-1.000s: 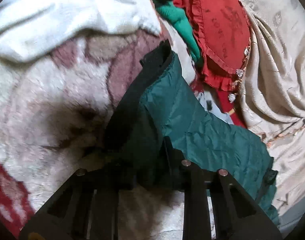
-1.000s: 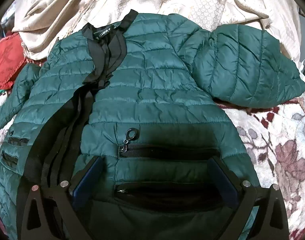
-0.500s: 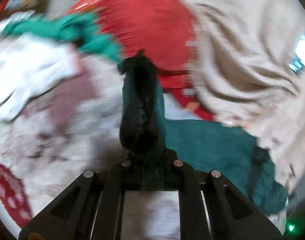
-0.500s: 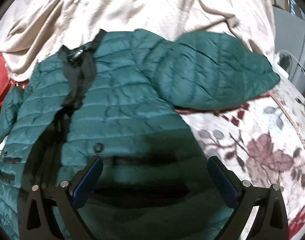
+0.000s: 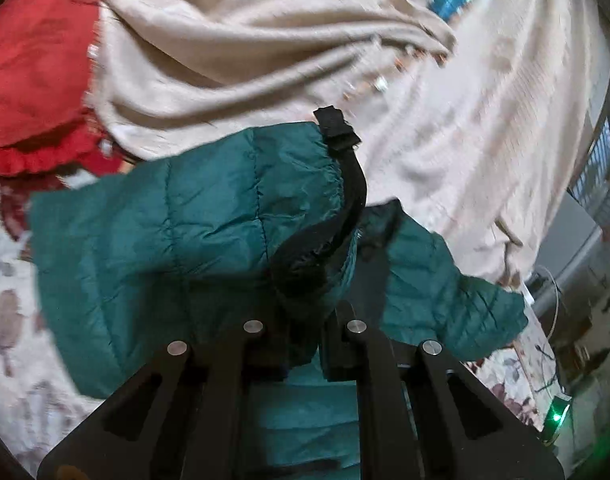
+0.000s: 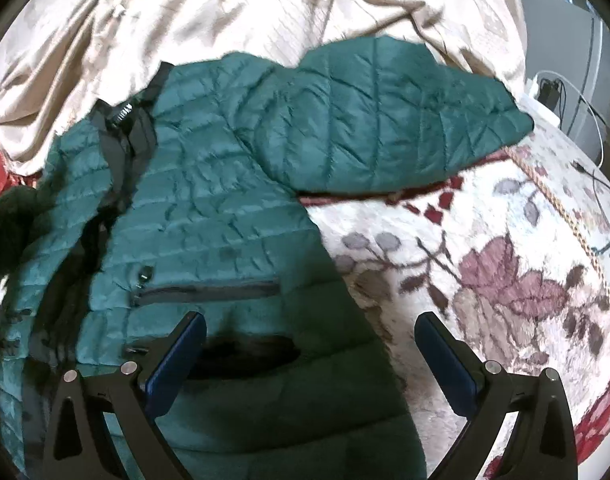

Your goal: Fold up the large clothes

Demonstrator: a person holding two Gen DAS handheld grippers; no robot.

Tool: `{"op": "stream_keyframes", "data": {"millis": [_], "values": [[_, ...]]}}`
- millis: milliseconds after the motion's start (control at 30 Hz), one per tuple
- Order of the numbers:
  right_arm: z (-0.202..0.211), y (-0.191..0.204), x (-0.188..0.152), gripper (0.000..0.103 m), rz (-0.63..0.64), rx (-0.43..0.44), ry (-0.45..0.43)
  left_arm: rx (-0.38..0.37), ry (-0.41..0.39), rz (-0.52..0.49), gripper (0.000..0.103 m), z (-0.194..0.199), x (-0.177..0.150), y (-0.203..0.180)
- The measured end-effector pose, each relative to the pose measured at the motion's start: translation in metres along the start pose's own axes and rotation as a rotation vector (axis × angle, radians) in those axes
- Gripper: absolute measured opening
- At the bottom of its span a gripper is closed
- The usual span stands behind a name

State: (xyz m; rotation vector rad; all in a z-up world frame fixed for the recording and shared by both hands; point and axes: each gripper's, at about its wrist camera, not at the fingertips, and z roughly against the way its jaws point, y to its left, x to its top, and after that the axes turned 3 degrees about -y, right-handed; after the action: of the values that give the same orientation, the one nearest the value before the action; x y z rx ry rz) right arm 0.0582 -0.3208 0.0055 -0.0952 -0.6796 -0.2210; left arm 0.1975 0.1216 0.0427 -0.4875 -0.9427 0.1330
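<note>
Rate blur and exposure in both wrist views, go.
Left wrist: motion blur smears the beige cloth and red fabric; the jacket cuff at the left gripper stays sharper. Right wrist: mild blur, cloth near blown out up top, gripper shadow on the jacket hem, fisheye bending the edges.

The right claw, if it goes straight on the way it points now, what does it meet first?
Probably the green jacket: the right claw stands open above its lower right edge, near the pocket zip. Depth is unclear; it could land on the floral blanket beside it.
</note>
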Motion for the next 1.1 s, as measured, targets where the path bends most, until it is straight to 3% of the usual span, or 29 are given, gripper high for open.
{"op": "stream_keyframes", "data": {"millis": [400,767,900,1100], "values": [[-0.017,0.003,-0.007,0.103,0.058,0.019,0.065,-0.101,0.116,-0.058,0.009,-0.09,-0.023,-0.07],[-0.021,-0.002,-0.011,0.103,0.099,0.016,0.091,-0.338,0.249,-0.234,0.009,-0.17,-0.065,-0.179],[-0.024,-0.003,-0.01,0.103,0.096,0.03,0.103,-0.372,0.305,-0.248,0.009,-0.192,-0.086,-0.19],[-0.029,-0.003,-0.009,0.103,0.101,0.028,0.11,-0.344,0.376,-0.252,0.01,-0.214,-0.106,-0.189]]}}
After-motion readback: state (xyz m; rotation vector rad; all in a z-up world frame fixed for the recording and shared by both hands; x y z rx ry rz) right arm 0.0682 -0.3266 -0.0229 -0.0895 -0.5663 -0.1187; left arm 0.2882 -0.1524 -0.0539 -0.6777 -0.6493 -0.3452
